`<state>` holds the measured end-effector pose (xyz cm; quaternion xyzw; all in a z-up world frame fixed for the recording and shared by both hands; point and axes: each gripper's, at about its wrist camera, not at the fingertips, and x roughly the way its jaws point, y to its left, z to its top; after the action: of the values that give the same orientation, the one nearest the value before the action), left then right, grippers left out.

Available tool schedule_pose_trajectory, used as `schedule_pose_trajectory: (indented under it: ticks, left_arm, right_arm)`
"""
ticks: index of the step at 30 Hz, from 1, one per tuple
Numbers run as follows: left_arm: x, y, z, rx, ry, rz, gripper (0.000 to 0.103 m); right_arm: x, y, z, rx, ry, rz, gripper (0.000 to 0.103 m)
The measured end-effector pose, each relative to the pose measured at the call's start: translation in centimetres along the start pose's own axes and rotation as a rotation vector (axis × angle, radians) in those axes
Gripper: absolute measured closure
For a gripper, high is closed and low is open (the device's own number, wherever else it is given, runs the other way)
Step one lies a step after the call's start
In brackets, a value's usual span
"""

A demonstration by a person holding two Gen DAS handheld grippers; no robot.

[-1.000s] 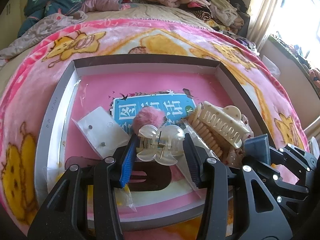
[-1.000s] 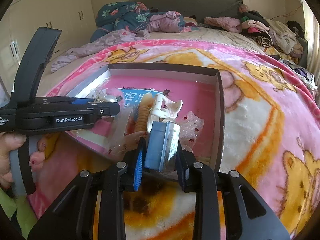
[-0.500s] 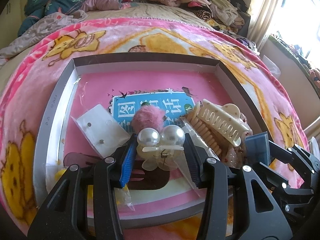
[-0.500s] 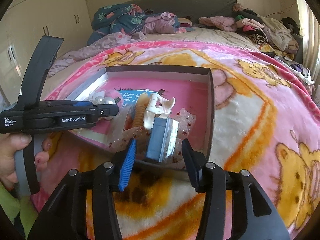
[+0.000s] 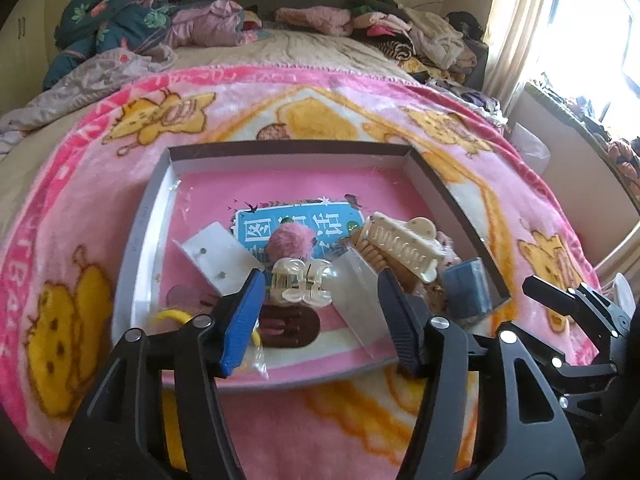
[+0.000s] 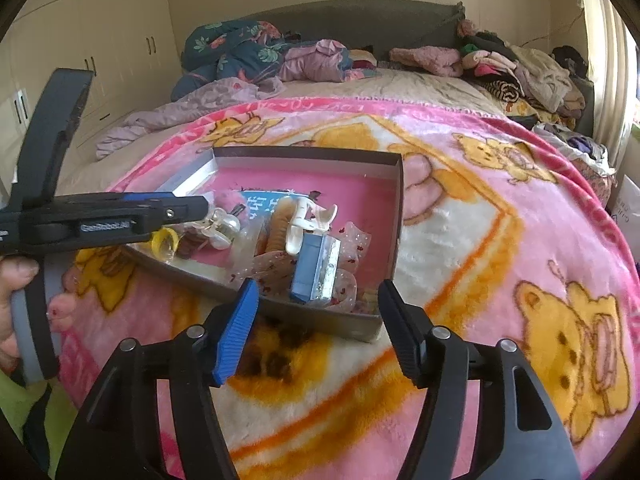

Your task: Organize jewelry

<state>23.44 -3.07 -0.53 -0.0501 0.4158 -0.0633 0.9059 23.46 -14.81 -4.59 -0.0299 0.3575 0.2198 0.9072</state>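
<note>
A shallow grey box (image 5: 148, 216) with a pink floor lies on the pink blanket. In it are a pearl claw clip (image 5: 301, 282), a pink pompom (image 5: 290, 240), a cream claw clip (image 5: 404, 244), a blue box (image 5: 466, 288), white earring cards (image 5: 218, 254) and a brown clip (image 5: 286, 326). My left gripper (image 5: 320, 316) is open, with the pearl clip lying loose between its fingertips. My right gripper (image 6: 316, 324) is open and empty, just short of the grey box (image 6: 396, 216), with the blue box (image 6: 314, 272) beyond it.
The pink cartoon blanket (image 6: 500, 240) covers the bed around the box. Piled clothes and bedding (image 5: 160, 24) lie at the far end. A window and curtain (image 5: 532, 32) are at the right. The other hand-held gripper (image 6: 100, 216) reaches in from the left in the right wrist view.
My left gripper opened and let go of the pearl clip, then drew back. My right gripper released the blue box in the grey box, opened wide and pulled back.
</note>
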Motion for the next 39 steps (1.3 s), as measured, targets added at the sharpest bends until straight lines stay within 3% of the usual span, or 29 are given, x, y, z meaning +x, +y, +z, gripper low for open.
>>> schedule_pose_trajectory:
  ticks: [6,24,29,39]
  left_arm:
    - [-2.9,0.2,-0.7,-0.002,-0.028,0.008,0.043]
    - [-9.8,0.5,-4.4,0.000,-0.106,0.041,0.010]
    - [-11.0,0.7,-5.6,-0.011,-0.109,0.046,0.010]
    - [-11.9,1.6,-8.8,-0.035,-0.101,0.070,0.010]
  right_arm:
    - [-1.5,0.6,-0.2,-0.008,-0.014,-0.003,0.037]
    - [-5.0,2.7,-0.8,-0.010,-0.068,-0.006,0.014]
    - [-5.8,3.2,-1.2,0.003,-0.080,-0.001,0.008]
    - [-6.6,4.3,-2.5,0.006,-0.085,0.005,0.006]
